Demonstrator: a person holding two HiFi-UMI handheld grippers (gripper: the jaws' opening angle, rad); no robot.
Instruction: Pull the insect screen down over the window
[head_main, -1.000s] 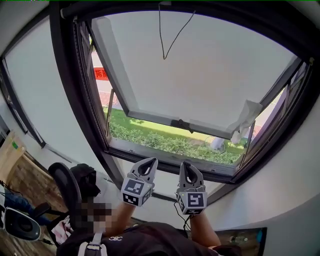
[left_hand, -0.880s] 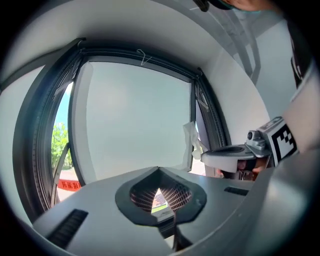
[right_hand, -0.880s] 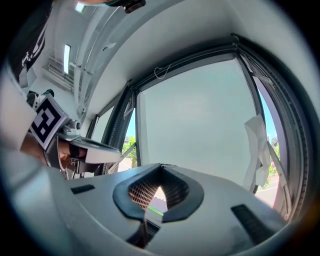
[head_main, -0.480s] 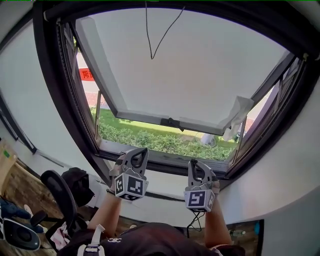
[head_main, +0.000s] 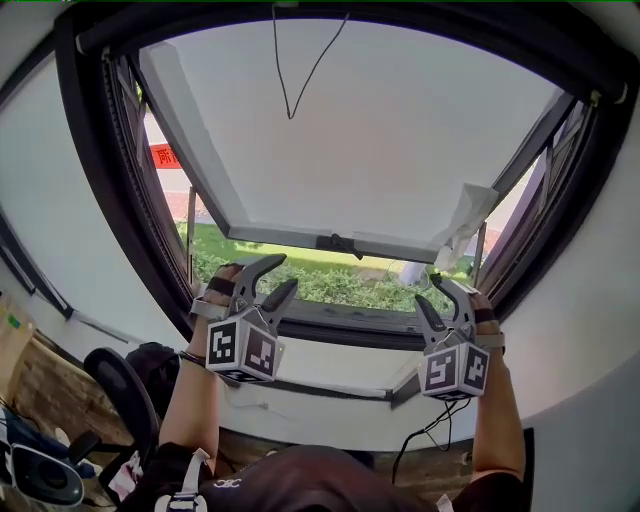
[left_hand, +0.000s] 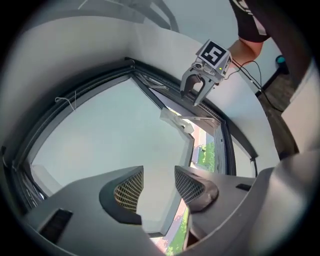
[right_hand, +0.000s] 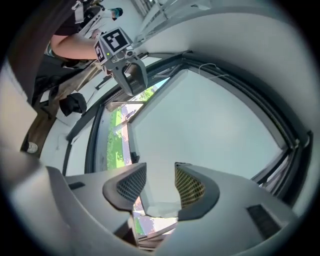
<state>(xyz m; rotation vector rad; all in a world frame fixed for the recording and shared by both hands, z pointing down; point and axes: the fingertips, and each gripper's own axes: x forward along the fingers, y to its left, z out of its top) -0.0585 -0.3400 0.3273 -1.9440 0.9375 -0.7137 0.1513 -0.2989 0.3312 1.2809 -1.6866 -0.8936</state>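
A dark-framed window (head_main: 92, 210) fills the head view, its frosted sash (head_main: 360, 140) tilted outward. A thin black cord (head_main: 298, 70) hangs in a loop from the top bar (head_main: 400, 18); no screen covers the opening. My left gripper (head_main: 283, 272) is raised at the lower left of the frame, and my right gripper (head_main: 430, 292) at the lower right. Both have just been opening and stand open with nothing between their jaws. The left gripper view shows its empty jaws (left_hand: 159, 187) before the sash, with the right gripper (left_hand: 196, 91) beyond. The right gripper view shows its own gap (right_hand: 160, 186) and the left gripper (right_hand: 131, 80).
A white rag (head_main: 462, 225) hangs at the sash's right corner, and a black handle (head_main: 335, 243) sits on its lower rail. A green hedge (head_main: 330, 282) lies outside. Below left are an office chair (head_main: 122, 378) and a black bag (head_main: 158, 358). A cable (head_main: 428, 432) dangles under the right arm.
Both grippers rose from below the sill to the frame's lower corners, moved apart, rolled onto their sides, and went from shut to open.
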